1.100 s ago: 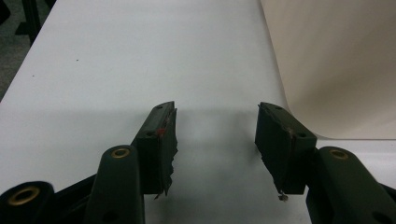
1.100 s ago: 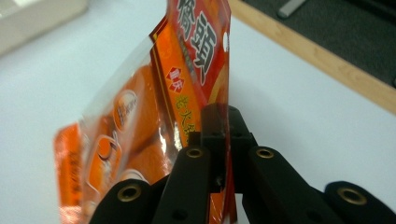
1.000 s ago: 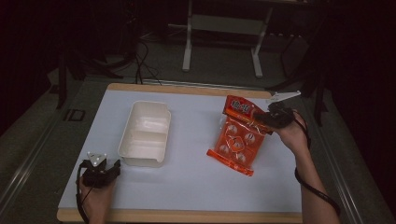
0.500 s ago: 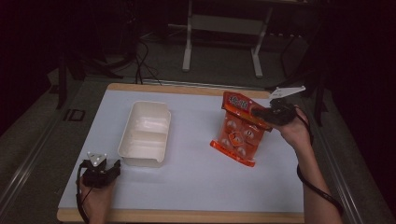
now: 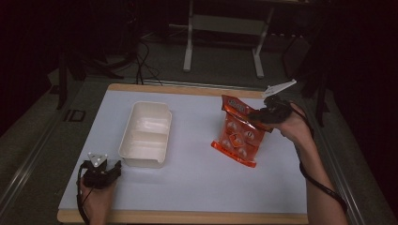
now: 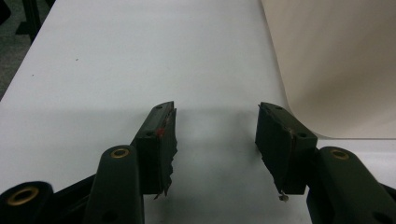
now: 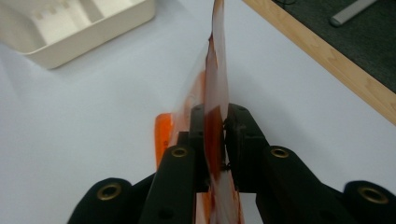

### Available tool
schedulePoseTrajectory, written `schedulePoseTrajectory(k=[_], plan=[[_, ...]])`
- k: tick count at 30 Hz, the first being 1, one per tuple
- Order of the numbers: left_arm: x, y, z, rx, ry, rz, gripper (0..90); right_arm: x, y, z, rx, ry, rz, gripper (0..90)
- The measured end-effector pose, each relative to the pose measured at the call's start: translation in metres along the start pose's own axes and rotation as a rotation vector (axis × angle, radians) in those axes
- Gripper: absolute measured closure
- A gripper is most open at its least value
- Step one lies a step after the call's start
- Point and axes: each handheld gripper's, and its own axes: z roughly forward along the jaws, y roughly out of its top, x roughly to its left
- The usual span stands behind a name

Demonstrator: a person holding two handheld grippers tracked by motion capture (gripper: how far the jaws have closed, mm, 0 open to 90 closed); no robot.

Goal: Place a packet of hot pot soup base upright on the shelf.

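Your right gripper [image 5: 261,115] has its jaws pressed together on the upper edge of the orange packet [image 5: 239,132]. In the right gripper view the thin packet [image 7: 215,84] stands edge-on between the two black jaws, pinched flat. From the high view the packet hangs tilted at the right half of the table [image 5: 197,187], its lower edge at or just above the white surface; I cannot tell whether it touches. Round pieces show through its clear front, arranged in rows; what they are cannot be made out.

The cream tray [image 5: 145,133] sits left of centre, well apart from the packet. It has two compartments, split by a low divider, and both hold nothing. Its corner also appears in the right gripper view [image 7: 70,28].

Your left gripper [image 5: 104,172] rests at the near left of the table, just beside the tray's near end. Its jaws stand wide apart over bare table with nothing between them, the tray's wall [image 6: 336,65] close by.
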Motion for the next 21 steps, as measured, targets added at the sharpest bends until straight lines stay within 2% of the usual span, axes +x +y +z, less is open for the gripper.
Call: schedulePoseTrajectory(k=[4,5,8,9,10,11,12,13,14,15,16,17,18,19,20,21], plan=[[0.0,0.0,0.0,0.0,0.001,0.001,48.0,0.004,0.007,-0.001,0.002,0.025,-0.021,79.4],[0.0,0.0,0.0,-0.001,-0.001,0.0,48.0,0.004,0.011,0.001,0.027,0.039,-0.024,78.5],[0.0,0.0,0.0,-0.003,-0.002,-0.002,48.0,0.004,0.014,0.004,0.047,0.045,-0.024,77.9],[0.0,0.0,0.0,-0.003,-0.002,-0.003,48.0,0.003,0.017,0.005,0.052,0.091,-0.017,80.3],[0.0,0.0,0.0,-0.003,-0.002,-0.003,48.0,0.003,0.017,0.005,0.052,0.091,-0.017,80.3],[0.001,0.0,0.0,-0.003,-0.003,-0.004,48.0,0.002,0.018,0.002,0.012,0.135,-0.004,84.6],[0.001,0.0,0.0,-0.003,-0.003,-0.004,48.0,0.002,0.018,0.002,0.012,0.135,-0.004,84.6],[0.001,0.0,0.0,0.0,-0.002,-0.001,48.0,0.003,0.02,0.0,-0.008,0.152,-0.004,88.9],[0.001,0.0,0.0,0.0,-0.002,-0.001,48.0,0.003,0.02,0.0,-0.008,0.152,-0.004,88.9],[0.0,0.0,0.0,-0.003,-0.003,-0.001,48.0,0.005,0.022,0.0,0.003,0.173,-0.008,89.3],[0.0,0.0,0.0,-0.003,-0.003,-0.001,48.0,0.005,0.022,0.0,0.003,0.173,-0.008,89.3],[0.001,0.0,0.0,-0.007,-0.003,-0.004,48.0,0.005,0.022,0.001,0.0,0.201,-0.004,89.4],[0.001,0.0,0.0,-0.007,-0.003,-0.004,48.0,0.005,0.022,0.001,0.0,0.201,-0.004,89.4],[0.001,0.0,0.0,-0.005,-0.003,-0.004,47.9,0.005,0.021,0.001,-0.013,0.239,0.003,89.4],[0.001,0.0,0.0,-0.005,-0.003,-0.004,48.0,0.005,0.021,0.001,-0.013,0.239,0.003,89.4],[0.0,0.0,0.0,-0.004,-0.003,-0.001,48.0,0.004,0.019,0.001,-0.03,0.276,0.019,89.3]])
